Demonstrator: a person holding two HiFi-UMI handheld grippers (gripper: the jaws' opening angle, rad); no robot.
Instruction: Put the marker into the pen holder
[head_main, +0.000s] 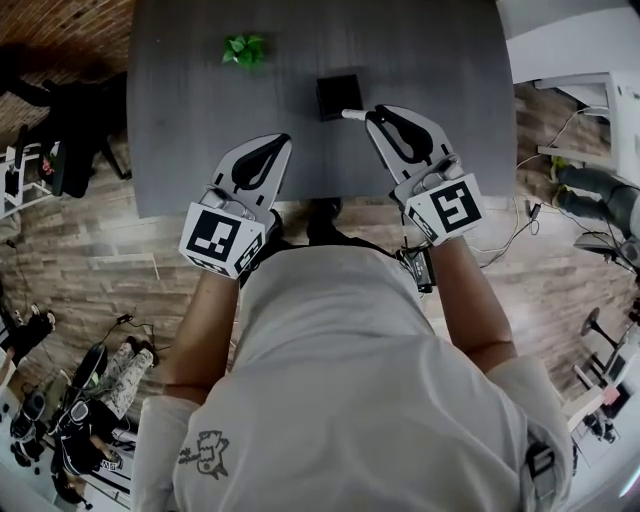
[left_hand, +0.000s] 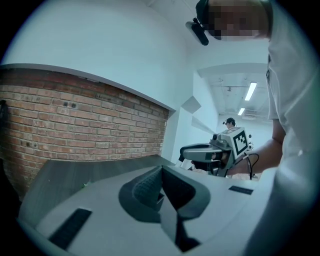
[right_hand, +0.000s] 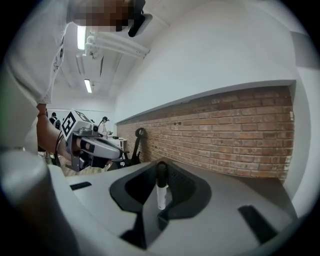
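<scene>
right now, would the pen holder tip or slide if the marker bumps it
The pen holder looks boxy and low, so it probably won't tip. It seems small and loose on the smooth table, so a bump from the marker may slide it.

A dark grey rectangular tabletop (head_main: 200, 120) with a matte, faintly grained surface stands on a wood-plank floor (head_main: 100, 270). Two things rest directly on it. A small green leafy plant (head_main: 245, 50) sits toward the far edge, left of the middle. A black square pen holder (head_main: 338, 96) stands upright nearer the middle, to the right of the plant and well apart from it.
</scene>
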